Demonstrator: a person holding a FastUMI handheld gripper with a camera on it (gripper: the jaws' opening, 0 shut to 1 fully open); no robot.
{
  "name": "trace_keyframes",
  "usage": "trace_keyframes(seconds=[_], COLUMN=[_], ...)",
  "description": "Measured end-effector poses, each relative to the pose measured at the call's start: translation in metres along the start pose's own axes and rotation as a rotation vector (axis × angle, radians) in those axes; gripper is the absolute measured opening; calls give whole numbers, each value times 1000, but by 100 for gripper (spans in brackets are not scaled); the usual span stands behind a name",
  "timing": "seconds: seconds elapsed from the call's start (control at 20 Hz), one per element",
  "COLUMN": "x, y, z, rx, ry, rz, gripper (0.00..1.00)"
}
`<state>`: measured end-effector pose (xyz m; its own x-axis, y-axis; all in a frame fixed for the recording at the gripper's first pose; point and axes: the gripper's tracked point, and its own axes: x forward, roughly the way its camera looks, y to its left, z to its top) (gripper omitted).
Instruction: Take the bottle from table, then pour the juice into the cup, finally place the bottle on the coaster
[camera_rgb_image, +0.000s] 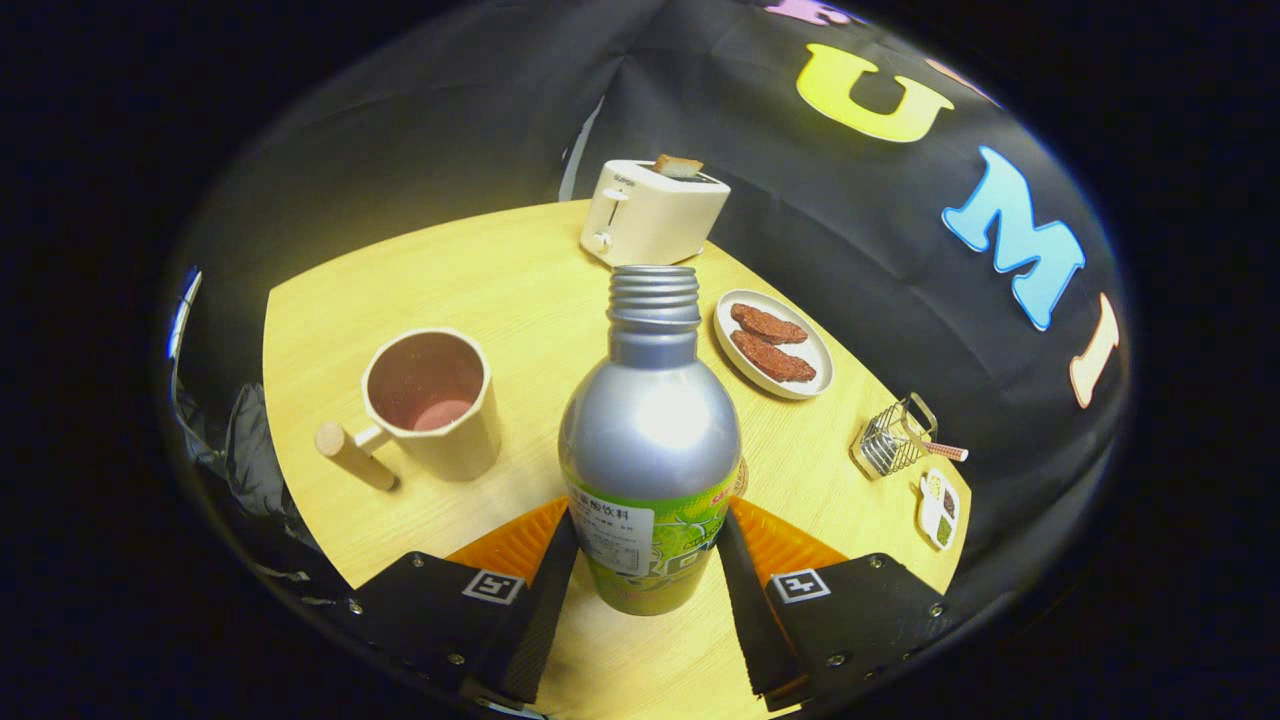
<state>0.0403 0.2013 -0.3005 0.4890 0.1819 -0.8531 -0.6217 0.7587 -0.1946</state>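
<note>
One bottle (649, 440), cap off, stands upright on the counter (520, 290) between the two fingers of the tongs (648, 560), which appear clenched on its labelled lower body. Judged step: the take, or possibly the final set-down, since a coaster rim (741, 478) seems to peek out just behind the bottle. Pouring would call for lifting and tilting toward the one cup (432, 400) beside it. Beyond: one toaster (652, 212), one plate (772, 345) bearing two brown pieces
</note>
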Motion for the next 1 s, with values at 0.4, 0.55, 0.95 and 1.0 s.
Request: trace_keyframes(seconds=[0.4,0.55,0.95,1.0], x=[16,22,57,62], y=[-8,-13,-44,-50], z=[17,26,40,40], rx=[80,121,243,257], ry=[-71,-109,-199,-205], rz=[-4,-20,-53,-61], gripper=[75,75,76,76])
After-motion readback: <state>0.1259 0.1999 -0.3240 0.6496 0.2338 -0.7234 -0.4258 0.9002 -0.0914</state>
